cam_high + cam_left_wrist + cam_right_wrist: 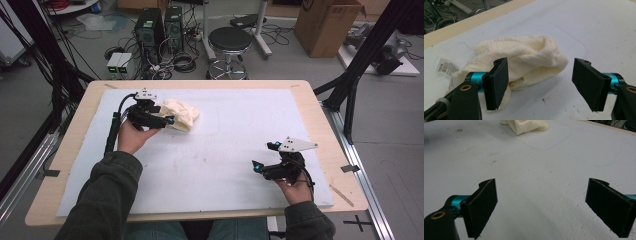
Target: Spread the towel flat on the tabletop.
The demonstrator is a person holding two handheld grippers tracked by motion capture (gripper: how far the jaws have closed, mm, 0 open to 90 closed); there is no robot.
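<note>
Cream cloth (524, 58): soft, crinkled woven fabric, matt, with a paper barcode tag (447, 67) at its edge. White board (225, 165) beneath the cloth: matt, scuffed, faintly grainy. Table (70, 145) rim around the board: pale smooth wood.

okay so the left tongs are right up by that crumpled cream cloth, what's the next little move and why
Probably ease the left tongs forward and down over the cream cloth, then close. Their jaws stand wide open, with the crumpled cloth lying just ahead on the white mat and not yet pinched. The right tongs are open over bare mat, well away from it.
</note>
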